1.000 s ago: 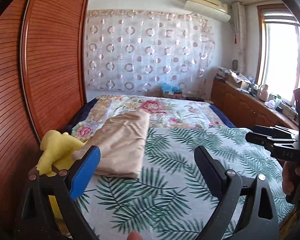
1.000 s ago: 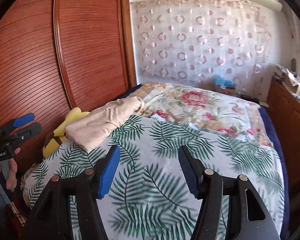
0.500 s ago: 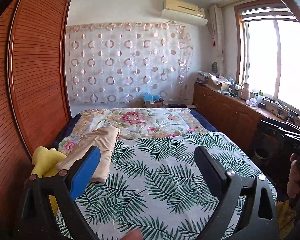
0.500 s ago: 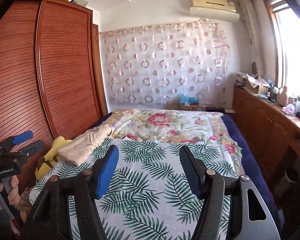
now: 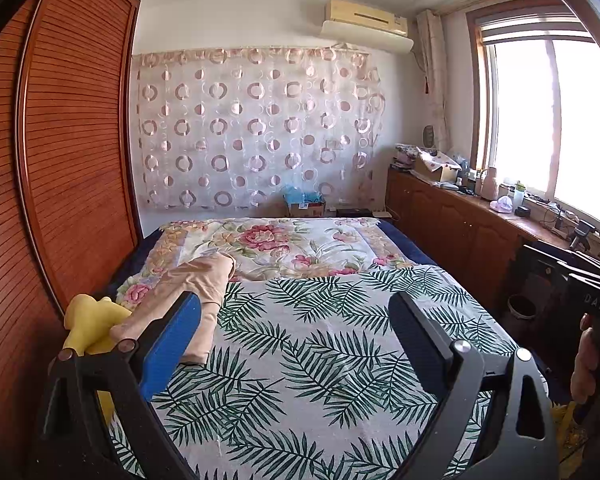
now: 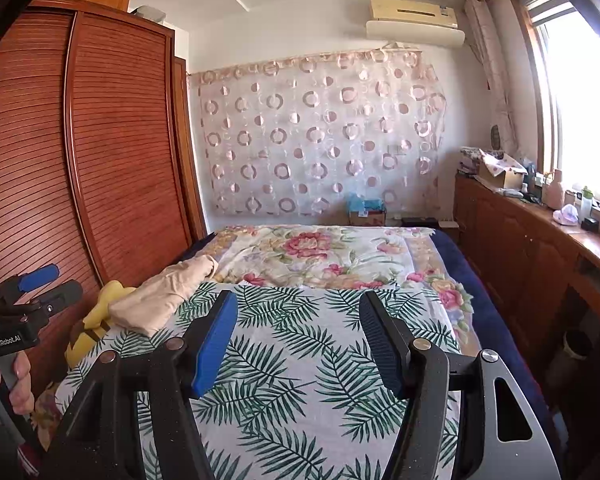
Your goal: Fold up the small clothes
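Currently both grippers hover over the foot of a bed (image 5: 416, 256) with nothing between their fingers. In the left wrist view the left gripper (image 5: 296, 336) fills the bottom of the frame, its fingers spread wide over the palm-leaf sheet (image 5: 320, 344). In the right wrist view the right gripper (image 6: 298, 338) sits at bottom centre, its fingers also well apart and empty.

The folded beige garment (image 5: 188, 292) lies at the left edge of the bed, middle left in both views (image 6: 164, 298), partly on the leaf sheet and partly on the floral quilt (image 5: 284, 244). It touches neither gripper. Just beside it, lower left, is a yellow plush toy (image 5: 90, 320), wedged against the wooden wardrobe (image 5: 60, 160).

At the right edge of the left view a hand (image 5: 592, 364) grips the other tool's handle.
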Tool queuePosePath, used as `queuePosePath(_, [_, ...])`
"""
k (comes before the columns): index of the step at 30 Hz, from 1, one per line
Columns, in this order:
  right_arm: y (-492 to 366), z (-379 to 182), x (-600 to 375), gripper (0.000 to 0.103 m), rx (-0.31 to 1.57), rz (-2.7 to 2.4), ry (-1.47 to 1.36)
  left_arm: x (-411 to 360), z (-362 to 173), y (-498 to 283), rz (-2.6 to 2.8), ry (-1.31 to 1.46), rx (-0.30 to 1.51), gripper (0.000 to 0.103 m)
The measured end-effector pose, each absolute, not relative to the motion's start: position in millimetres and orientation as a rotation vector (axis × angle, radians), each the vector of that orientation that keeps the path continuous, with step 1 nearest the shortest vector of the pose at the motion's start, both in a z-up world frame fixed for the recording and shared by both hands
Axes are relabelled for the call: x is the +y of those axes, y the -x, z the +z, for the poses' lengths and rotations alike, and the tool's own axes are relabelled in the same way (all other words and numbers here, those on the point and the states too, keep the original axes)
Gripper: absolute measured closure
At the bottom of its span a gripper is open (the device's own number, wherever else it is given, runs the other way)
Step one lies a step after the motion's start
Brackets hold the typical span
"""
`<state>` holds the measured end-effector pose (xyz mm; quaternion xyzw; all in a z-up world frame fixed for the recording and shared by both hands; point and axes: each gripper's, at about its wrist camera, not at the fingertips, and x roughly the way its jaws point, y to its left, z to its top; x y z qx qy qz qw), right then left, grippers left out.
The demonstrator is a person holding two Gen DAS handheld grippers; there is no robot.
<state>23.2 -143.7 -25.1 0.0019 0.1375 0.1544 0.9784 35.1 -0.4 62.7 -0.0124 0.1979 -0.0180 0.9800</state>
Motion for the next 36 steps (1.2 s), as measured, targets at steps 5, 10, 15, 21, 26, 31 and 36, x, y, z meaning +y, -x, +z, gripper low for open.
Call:
queuePosePath(5, [-21,-23,-149,0.038,0.275,0.309,0.001,0,63,-35,-0.036,0.026,0.399,0.008])
queuePosePath(10, [-21,-23,-150,0.038,0.273,0.310,0.000,1,62,-35,-0.035,0.027,0.400,0.008])
queuePosePath(15, [-21,-22,-153,0.038,0.271,0.312,-0.001,2,61,-32,-0.032,0.026,0.397,0.008])
queuePosePath(21, [-23,-21,-159,0.038,0.268,0.310,-0.002,2,61,-33,-0.031,0.024,0.397,0.008])
queuePosePath(26, [-22,-22,-160,0.038,0.266,0.310,0.001,4,61,-30,-0.027,0.022,0.394,0.008])
queuePosePath(31, [-23,-23,-162,0.038,0.266,0.312,0.002,6,62,-29,-0.025,0.022,0.394,0.008])
queuePosePath(36, [-23,-23,-163,0.038,0.265,0.309,0.002,5,62,-30,-0.026,0.021,0.394,0.008])
